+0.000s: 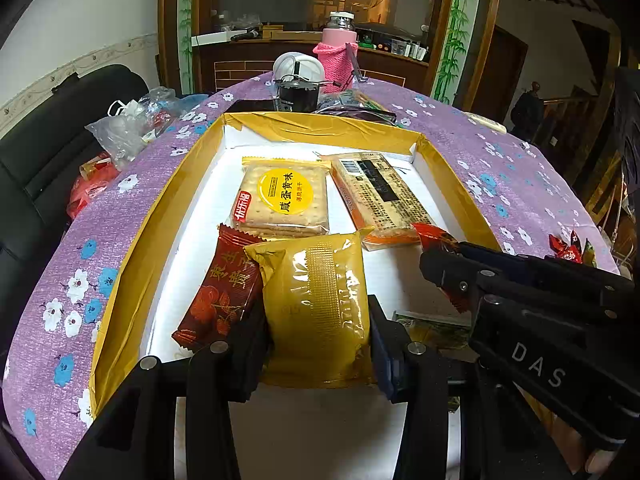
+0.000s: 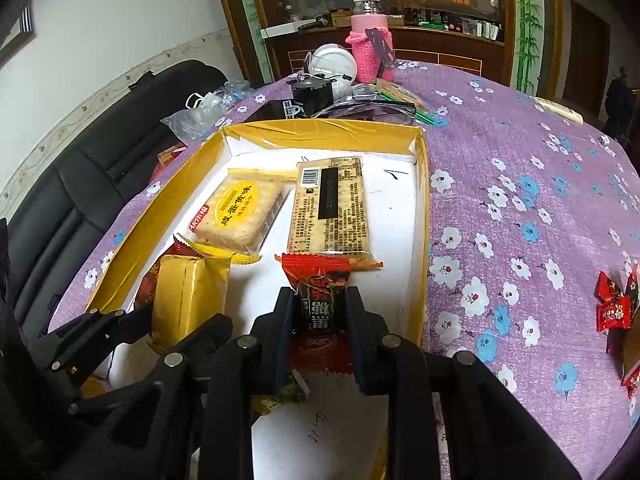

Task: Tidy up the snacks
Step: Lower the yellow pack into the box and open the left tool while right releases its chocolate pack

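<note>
A shallow yellow-rimmed box (image 1: 164,200) (image 2: 422,208) with a white floor sits on the purple flowered tablecloth. My left gripper (image 1: 316,328) is shut on a gold foil snack pack (image 1: 318,300) (image 2: 188,300) held over the box floor. A dark red packet (image 1: 218,292) lies just left of it. My right gripper (image 2: 318,312) (image 1: 444,268) is shut on a red and black candy packet (image 2: 320,292) (image 1: 434,238) over the box. Farther in lie a cracker pack with a yellow label (image 1: 286,200) (image 2: 240,212) and a long cracker pack (image 1: 380,196) (image 2: 330,208), back side up.
Several red wrapped candies (image 2: 614,306) (image 1: 566,248) lie on the cloth at the right. A small green packet (image 1: 434,326) (image 2: 286,394) lies under the grippers. Behind the box stand a pink bottle (image 1: 338,54), a black device (image 1: 298,94) and a plastic bag (image 1: 128,128). A black chair (image 2: 100,168) is left.
</note>
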`<state>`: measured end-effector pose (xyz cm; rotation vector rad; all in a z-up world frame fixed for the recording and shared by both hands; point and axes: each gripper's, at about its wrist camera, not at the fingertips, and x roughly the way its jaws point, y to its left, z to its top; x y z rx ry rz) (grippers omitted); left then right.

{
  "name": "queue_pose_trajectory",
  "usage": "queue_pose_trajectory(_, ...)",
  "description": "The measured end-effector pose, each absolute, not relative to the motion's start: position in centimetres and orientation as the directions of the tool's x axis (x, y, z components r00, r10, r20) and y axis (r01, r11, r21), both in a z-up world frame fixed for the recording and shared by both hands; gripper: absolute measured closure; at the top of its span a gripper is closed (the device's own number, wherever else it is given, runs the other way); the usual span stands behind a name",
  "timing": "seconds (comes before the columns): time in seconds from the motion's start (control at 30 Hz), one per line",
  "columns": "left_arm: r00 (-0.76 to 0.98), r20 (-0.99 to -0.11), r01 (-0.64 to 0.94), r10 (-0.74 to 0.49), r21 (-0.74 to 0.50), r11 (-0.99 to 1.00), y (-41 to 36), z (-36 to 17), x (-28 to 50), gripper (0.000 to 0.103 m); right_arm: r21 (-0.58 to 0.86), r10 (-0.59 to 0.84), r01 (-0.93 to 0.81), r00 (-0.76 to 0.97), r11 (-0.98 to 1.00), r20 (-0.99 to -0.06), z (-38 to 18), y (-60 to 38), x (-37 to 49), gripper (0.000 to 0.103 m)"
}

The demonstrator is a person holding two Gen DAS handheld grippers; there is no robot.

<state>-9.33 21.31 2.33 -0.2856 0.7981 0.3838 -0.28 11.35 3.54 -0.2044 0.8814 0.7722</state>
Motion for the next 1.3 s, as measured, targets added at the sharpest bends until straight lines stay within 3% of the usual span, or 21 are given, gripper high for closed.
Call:
queue_pose_trajectory(0.8,0.637,-0.736,-0.439,0.231,-0.101,0.893,21.3,2.4,-9.5,0.053,0.140,0.517,-0.677,0.394,0.722,-0.760,3.6,11.3,-0.2,0.078)
queue_pose_trajectory(1.07,0.653,-0.719,-0.440,0.239,-0.103,0.892,21.2,2.7,-10.0,0.038,0.148,0.527,-0.666,0.414,0.731,-0.742,3.9,10.7,-0.3,0.065)
queue_pose_trajectory(1.3,0.652,-0.717,-0.443,0.244,-0.099,0.891,21.2,2.8,-10.0,0.037,0.155,0.536,-0.661,0.424,0.734,-0.730,4.1,10.2,-0.7,0.063)
